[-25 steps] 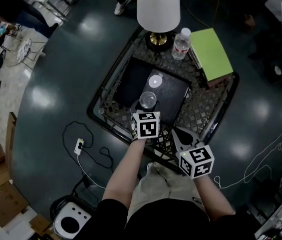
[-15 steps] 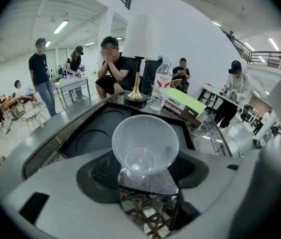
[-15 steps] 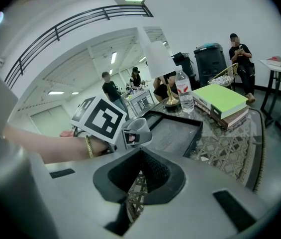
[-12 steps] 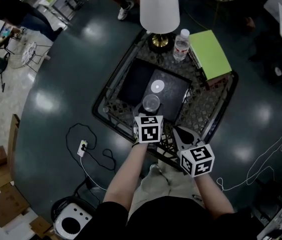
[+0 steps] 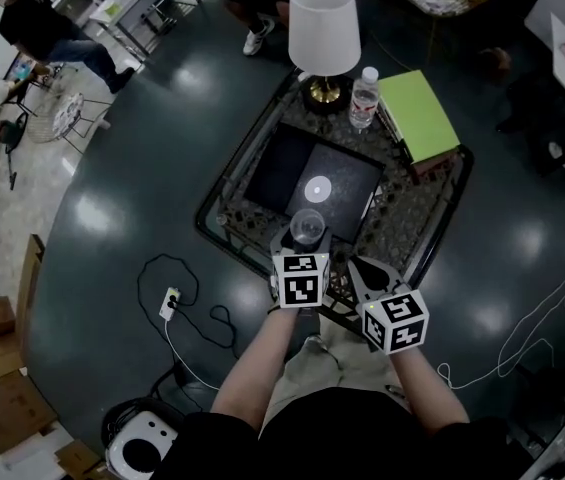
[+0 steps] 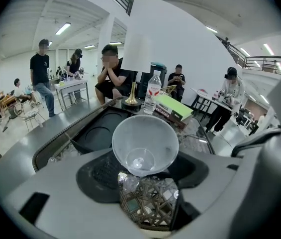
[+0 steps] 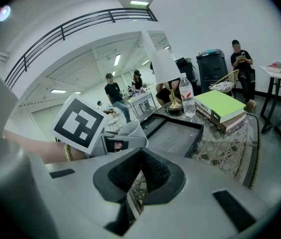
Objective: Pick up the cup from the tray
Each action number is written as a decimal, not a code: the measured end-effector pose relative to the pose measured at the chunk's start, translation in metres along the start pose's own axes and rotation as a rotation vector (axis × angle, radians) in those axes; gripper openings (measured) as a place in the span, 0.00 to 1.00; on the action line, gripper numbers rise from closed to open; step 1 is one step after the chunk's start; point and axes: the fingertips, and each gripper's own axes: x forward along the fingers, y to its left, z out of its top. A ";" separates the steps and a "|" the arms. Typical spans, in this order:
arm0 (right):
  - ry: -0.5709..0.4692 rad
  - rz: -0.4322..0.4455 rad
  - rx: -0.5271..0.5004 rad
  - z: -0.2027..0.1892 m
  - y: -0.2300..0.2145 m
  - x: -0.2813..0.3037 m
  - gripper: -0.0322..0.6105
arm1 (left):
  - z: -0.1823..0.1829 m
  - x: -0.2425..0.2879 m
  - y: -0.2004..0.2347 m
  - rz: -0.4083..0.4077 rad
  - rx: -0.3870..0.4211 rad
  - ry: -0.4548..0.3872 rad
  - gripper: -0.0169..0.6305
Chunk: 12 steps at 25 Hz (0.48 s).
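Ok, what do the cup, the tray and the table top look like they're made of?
The cup: probably thin plastic, frosted translucent walls. The tray: black, matte, likely plastic or lacquered wood. The table top: seemingly glass over a woven lattice, given the glints.
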 end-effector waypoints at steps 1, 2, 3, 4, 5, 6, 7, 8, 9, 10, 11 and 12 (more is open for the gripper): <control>-0.001 0.000 -0.004 -0.001 0.002 -0.002 0.07 | 0.000 -0.005 -0.001 -0.002 0.000 -0.005 0.47; -0.002 0.000 -0.007 -0.002 0.003 -0.004 0.07 | -0.001 -0.010 -0.002 -0.003 0.000 -0.010 0.47; -0.003 0.000 -0.010 -0.003 0.006 -0.005 0.07 | -0.002 -0.015 -0.003 -0.005 0.000 -0.015 0.47; -0.003 0.001 -0.014 -0.004 0.008 -0.007 0.07 | -0.003 -0.020 -0.004 -0.007 -0.001 -0.019 0.47; -0.004 0.001 -0.018 -0.005 0.010 -0.008 0.07 | -0.004 -0.025 -0.004 -0.009 -0.003 -0.023 0.47; -0.005 0.001 -0.022 -0.006 0.012 -0.010 0.07 | -0.005 -0.031 -0.004 -0.011 -0.004 -0.027 0.47; -0.006 0.000 -0.026 -0.007 0.014 -0.011 0.07 | -0.006 -0.036 -0.005 -0.014 -0.004 -0.030 0.47; -0.007 -0.001 -0.029 -0.007 0.016 -0.013 0.07 | -0.007 -0.041 -0.006 -0.017 -0.003 -0.032 0.47; -0.009 -0.001 -0.033 -0.007 0.018 -0.015 0.07 | -0.008 -0.046 -0.007 -0.020 -0.002 -0.034 0.47; -0.011 -0.002 -0.036 -0.006 0.020 -0.016 0.07 | -0.008 -0.051 -0.007 -0.022 -0.002 -0.037 0.47; -0.014 -0.002 -0.040 -0.006 0.021 -0.017 0.07 | -0.009 -0.056 -0.008 -0.024 -0.004 -0.042 0.47; -0.016 -0.001 -0.044 -0.005 0.023 -0.019 0.07 | -0.009 -0.060 -0.008 -0.026 -0.007 -0.045 0.47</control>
